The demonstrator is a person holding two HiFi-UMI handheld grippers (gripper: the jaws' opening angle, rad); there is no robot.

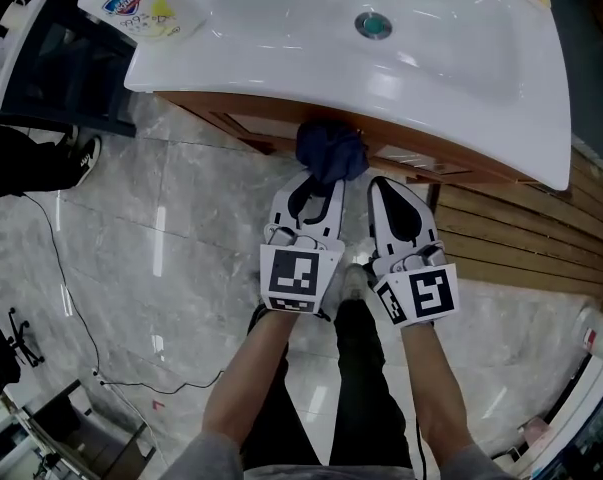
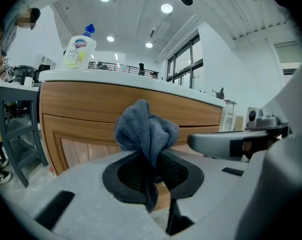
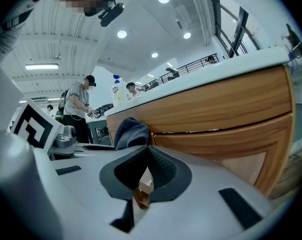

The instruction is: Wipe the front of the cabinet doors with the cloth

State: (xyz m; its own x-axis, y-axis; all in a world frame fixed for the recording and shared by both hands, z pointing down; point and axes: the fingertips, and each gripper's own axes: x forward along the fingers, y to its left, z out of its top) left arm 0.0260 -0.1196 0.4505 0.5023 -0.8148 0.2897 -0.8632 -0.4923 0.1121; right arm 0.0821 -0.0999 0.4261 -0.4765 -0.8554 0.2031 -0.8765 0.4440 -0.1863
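Observation:
A dark blue cloth (image 1: 331, 150) is bunched up against the wooden cabinet door (image 1: 249, 128) just under the white sink counter. My left gripper (image 1: 321, 180) is shut on the cloth (image 2: 145, 130), which sticks up out of its closed jaws and touches the cabinet door (image 2: 85, 109). My right gripper (image 1: 382, 184) hangs just to the right of it, shut with nothing in it, its tips close to the cabinet door (image 3: 226, 134). In the right gripper view the cloth (image 3: 131, 131) shows just left of my right gripper (image 3: 146, 147).
A white counter with a sink basin (image 1: 451, 68) overhangs the cabinet. A detergent bottle (image 1: 146, 3) stands at its left end. A black rack (image 1: 51, 68) is to the left, a slatted wooden panel (image 1: 521, 238) to the right. A cable (image 1: 71, 298) crosses the marble floor.

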